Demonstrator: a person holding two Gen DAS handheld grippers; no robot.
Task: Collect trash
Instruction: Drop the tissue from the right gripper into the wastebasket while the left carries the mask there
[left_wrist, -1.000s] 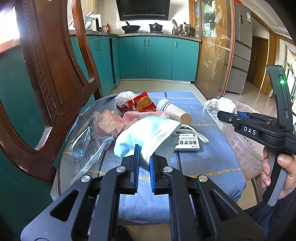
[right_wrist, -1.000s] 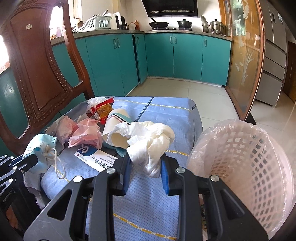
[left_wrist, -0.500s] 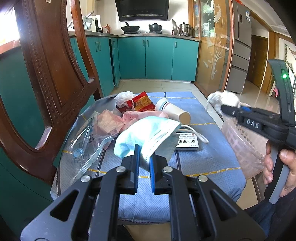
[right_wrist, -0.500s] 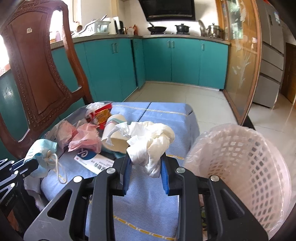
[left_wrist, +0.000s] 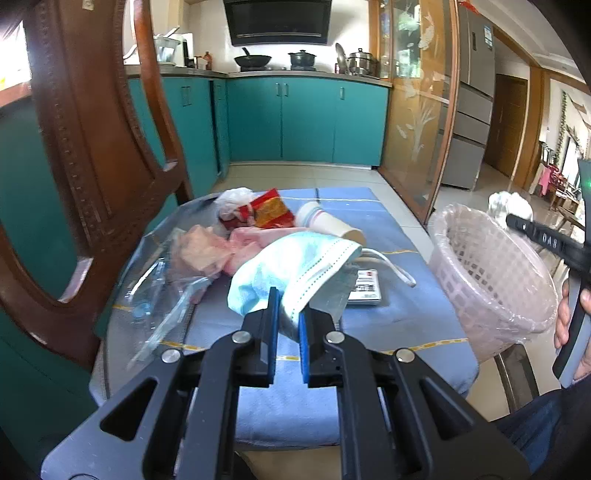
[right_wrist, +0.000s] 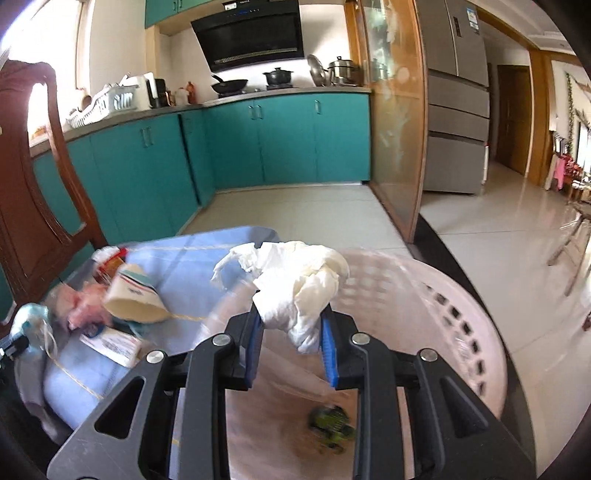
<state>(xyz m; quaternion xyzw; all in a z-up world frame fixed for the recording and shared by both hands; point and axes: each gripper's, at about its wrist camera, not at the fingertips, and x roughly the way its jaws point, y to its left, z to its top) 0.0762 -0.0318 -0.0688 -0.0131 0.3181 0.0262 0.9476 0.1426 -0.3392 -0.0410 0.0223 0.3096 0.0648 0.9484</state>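
My left gripper (left_wrist: 287, 306) is shut on a light blue face mask (left_wrist: 291, 264), held just above the blue cloth-covered table (left_wrist: 388, 325). My right gripper (right_wrist: 290, 325) is shut on a crumpled white tissue (right_wrist: 295, 280) and hangs over the mouth of the pink lattice waste basket (right_wrist: 443, 295). In the left wrist view the same basket (left_wrist: 491, 273) stands at the table's right edge, the tissue (left_wrist: 511, 205) showing beyond it. A green scrap (right_wrist: 330, 424) lies at the basket's bottom.
On the table lie a paper cup (left_wrist: 328, 225) on its side, a red snack wrapper (left_wrist: 267, 208), pink crumpled plastic (left_wrist: 207, 247), a clear plastic bag (left_wrist: 162, 291) and a small white box (left_wrist: 364, 286). A wooden chair back (left_wrist: 85, 155) rises at the left.
My right gripper has swung right with the tissue, from over the table to above the basket. The left gripper with the mask has stayed where it was.
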